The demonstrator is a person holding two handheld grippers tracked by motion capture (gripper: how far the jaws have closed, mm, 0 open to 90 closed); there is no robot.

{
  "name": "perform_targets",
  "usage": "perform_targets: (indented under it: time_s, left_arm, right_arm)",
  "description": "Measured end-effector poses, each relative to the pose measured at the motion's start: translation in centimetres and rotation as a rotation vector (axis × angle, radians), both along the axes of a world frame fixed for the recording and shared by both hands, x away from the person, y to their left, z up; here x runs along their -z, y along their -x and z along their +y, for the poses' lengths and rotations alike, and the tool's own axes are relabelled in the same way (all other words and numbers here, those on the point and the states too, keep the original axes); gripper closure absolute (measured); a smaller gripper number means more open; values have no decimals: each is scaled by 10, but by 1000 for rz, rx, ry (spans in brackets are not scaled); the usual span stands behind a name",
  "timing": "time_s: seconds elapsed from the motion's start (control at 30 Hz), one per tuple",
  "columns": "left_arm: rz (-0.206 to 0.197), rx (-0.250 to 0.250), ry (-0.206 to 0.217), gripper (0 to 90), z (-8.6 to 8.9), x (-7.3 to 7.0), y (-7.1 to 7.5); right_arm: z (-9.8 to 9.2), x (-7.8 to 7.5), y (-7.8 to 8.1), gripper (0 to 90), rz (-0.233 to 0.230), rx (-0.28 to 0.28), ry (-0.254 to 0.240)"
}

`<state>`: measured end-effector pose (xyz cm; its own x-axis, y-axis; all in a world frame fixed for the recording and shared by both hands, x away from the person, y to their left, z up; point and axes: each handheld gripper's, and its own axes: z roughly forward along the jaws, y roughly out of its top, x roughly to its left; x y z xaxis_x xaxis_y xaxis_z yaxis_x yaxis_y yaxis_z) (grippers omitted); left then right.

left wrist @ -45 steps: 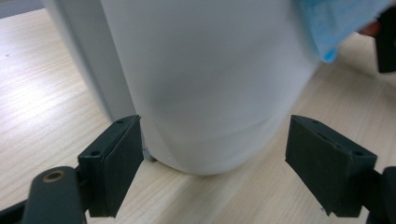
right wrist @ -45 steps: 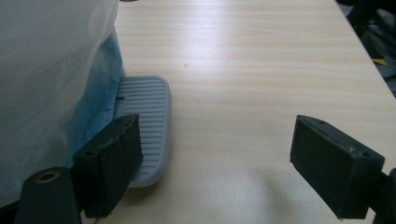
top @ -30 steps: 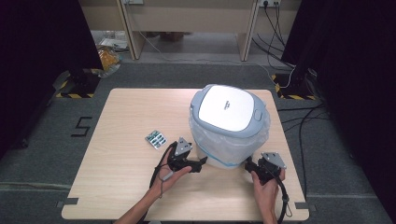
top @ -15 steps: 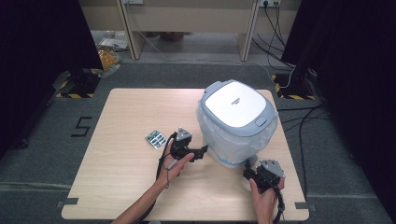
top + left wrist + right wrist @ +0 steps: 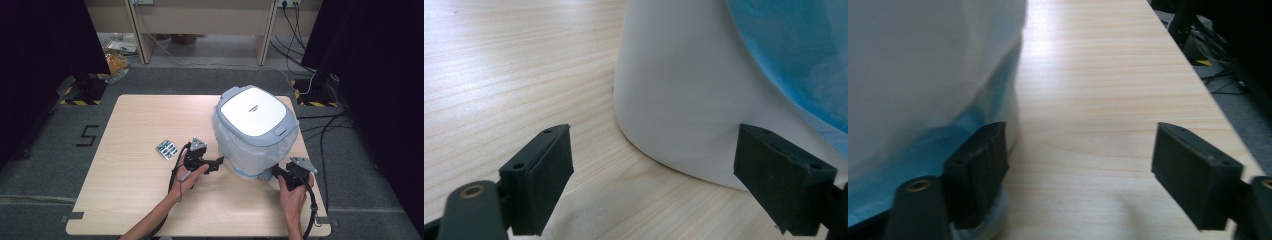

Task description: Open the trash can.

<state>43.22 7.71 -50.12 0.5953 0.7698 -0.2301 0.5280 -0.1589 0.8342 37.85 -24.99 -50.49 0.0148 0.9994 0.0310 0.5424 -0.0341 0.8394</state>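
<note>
Shifting across the counter (image 5: 135,130), the bagged bin (image 5: 255,131) now sits between both claws — left claw (image 5: 218,162) released at its base, right claw (image 5: 274,171) closing but gripping nothing — so neither has a hold.

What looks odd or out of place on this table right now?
The bin sits at the table's right edge, turned askew to it. Its blue-tinted bag bunches out below the lid instead of lying neat. A blister pack lies alone to its left. Nothing is spilled or broken.

White lidded bin (image 5: 255,131), bag-lined, upright
</note>
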Motion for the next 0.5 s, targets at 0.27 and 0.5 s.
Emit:
perform_targets:
  time_s: [0.27, 0.5]
  left_arm:
    - [2, -10, 9, 153, -1, 1, -2]
    - [2, -9, 7, 151, -1, 1, -3]
  right_arm:
    - [5, -2, 13, 223, 12, -24, -18]
    - [-6, 1, 3, 237, 13, 19, -28]
